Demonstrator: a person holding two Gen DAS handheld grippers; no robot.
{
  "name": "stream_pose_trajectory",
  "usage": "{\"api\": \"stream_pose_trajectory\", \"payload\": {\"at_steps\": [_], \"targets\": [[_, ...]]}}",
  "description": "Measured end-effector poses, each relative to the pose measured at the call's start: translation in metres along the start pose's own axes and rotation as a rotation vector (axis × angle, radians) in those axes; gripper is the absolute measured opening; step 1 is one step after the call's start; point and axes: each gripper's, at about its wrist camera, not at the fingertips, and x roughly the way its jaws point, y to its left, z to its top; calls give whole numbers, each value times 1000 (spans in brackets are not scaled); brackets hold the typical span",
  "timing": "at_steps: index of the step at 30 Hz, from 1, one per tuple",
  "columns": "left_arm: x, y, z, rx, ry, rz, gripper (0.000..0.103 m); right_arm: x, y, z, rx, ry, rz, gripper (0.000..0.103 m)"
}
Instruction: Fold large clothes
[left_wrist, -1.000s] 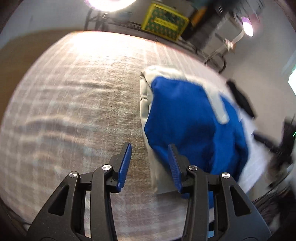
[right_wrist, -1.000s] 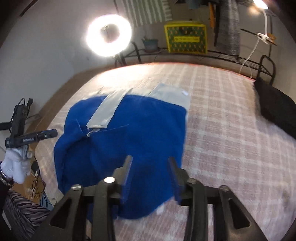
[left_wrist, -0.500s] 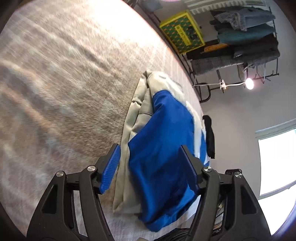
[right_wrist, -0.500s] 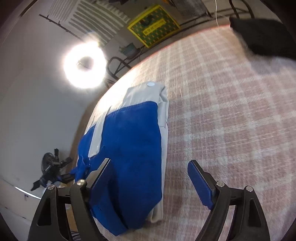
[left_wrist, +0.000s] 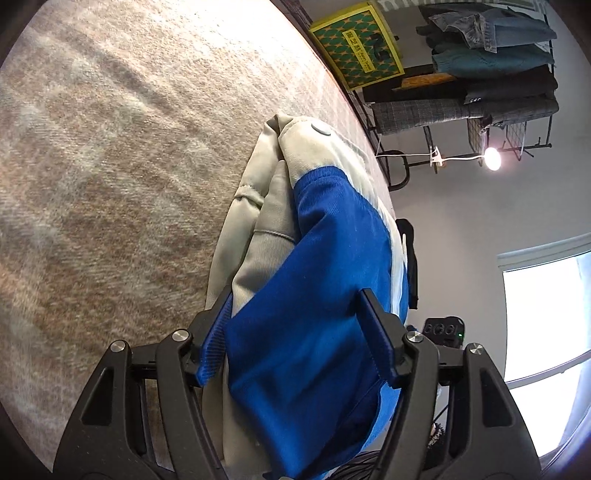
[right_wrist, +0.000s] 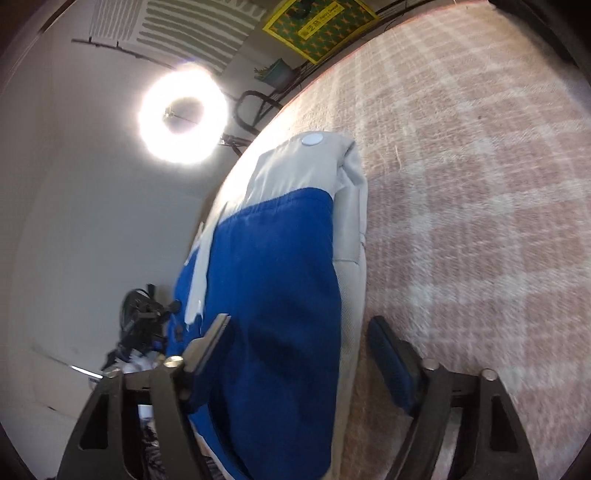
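Note:
A blue and beige jacket (left_wrist: 314, 302) lies folded in a thick bundle on the plaid bed cover (left_wrist: 110, 166). My left gripper (left_wrist: 295, 332) is open, its jaws wide on either side of the bundle's near end. The jacket also shows in the right wrist view (right_wrist: 280, 280). My right gripper (right_wrist: 299, 343) is open too, its jaws straddling the near edge of the bundle, one finger (right_wrist: 391, 358) over the cover beside the beige edge.
A yellow-green crate (left_wrist: 356, 44) and a rack of folded clothes (left_wrist: 495, 74) stand beyond the bed. A ring light (right_wrist: 183, 112) glows at the far side. A black item (left_wrist: 410, 258) lies past the jacket. A window (left_wrist: 550, 314) is at right.
Both grippers have opened wide and dropped low to the near end of the jacket, so the bundle now sits between each pair of jaws.

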Motion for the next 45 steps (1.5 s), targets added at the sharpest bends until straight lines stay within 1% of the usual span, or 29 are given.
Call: {"api": "stream_pose_trajectory", "payload": {"at_steps": [2, 4, 5, 7, 9, 12, 13, 16, 17, 18, 19, 20, 21, 22, 23, 24, 25, 26, 29, 30, 31, 32, 33, 34, 35, 37, 40, 41, 45], "targets": [[0, 0, 0, 13, -6, 8, 66, 8, -1, 3, 11, -1, 6, 59], [2, -6, 0, 41, -15, 40, 66, 14, 2, 5, 11, 3, 5, 57], [4, -11, 0, 60, -21, 64, 65, 16, 5, 5, 6, 5, -5, 54], [6, -19, -1, 95, -28, 106, 48, 22, 12, 6, 3, 5, -31, 49], [9, -29, -3, 129, -36, 136, 39, 22, 21, 6, -15, -2, -64, 40], [7, -51, -10, 218, -58, 191, 26, 21, 40, 9, -78, -14, -116, 31], [5, -55, -12, 236, -63, 196, 23, 20, 46, 9, -96, -22, -128, 30], [3, -61, -17, 268, -65, 203, 23, 18, 60, 9, -127, -42, -147, 27], [4, -57, -17, 257, -63, 200, 24, 18, 64, 9, -139, -43, -150, 27], [4, -51, -17, 237, -60, 201, 31, 20, 66, 8, -151, -41, -159, 28], [5, -45, -15, 202, -57, 190, 34, 21, 67, 9, -156, -38, -170, 29], [6, -44, -13, 188, -56, 183, 39, 22, 66, 9, -158, -36, -174, 35], [6, -38, -11, 177, -53, 191, 53, 27, 65, 10, -160, -25, -181, 44], [5, -35, -9, 174, -55, 214, 70, 30, 62, 8, -161, -14, -189, 49], [6, -31, -8, 170, -58, 236, 76, 33, 57, 4, -163, -1, -201, 57], [7, -27, -6, 158, -55, 226, 78, 34, 53, 1, -168, 13, -212, 68], [7, -20, -5, 132, -53, 190, 78, 36, 52, 1, -169, 28, -215, 74], [6, -17, -5, 120, -67, 167, 78, 38, 50, 1, -168, 36, -206, 77], [7, -11, 1, 97, -65, 110, 77, 38, 44, 2, -152, 22, -144, 77], [8, -9, 3, 86, -61, 95, 77, 37, 40, 2, -128, 20, -107, 62], [9, -9, 5, 73, -60, 88, 75, 37, 33, 2, -80, 44, -52, 59], [11, -9, 7, 65, -56, 81, 72, 41, 31, 1, -50, 27, -36, 58], [14, -10, 8, 61, -42, 82, 61, 43, 36, 1, -55, 20, -47, 52], [16, -11, 8, 57, -35, 92, 55, 44, 40, 1, -70, 22, -61, 47], [17, -15, 6, 57, -42, 104, 52, 45, 46, 2, -95, 23, -83, 43], [16, -24, 3, 81, -54, 127, 39, 41, 58, 1, -129, 13, -116, 37], [11, -45, -5, 163, -72, 184, 31, 37, 77, 0, -183, -6, -173, 30], [10, -51, -8, 184, -77, 192, 30, 35, 84, 0, -202, -14, -193, 28], [-3, -65, -22, 211, -91, 170, 27, 24, 116, -10, -300, -43, -261, 25]]}}
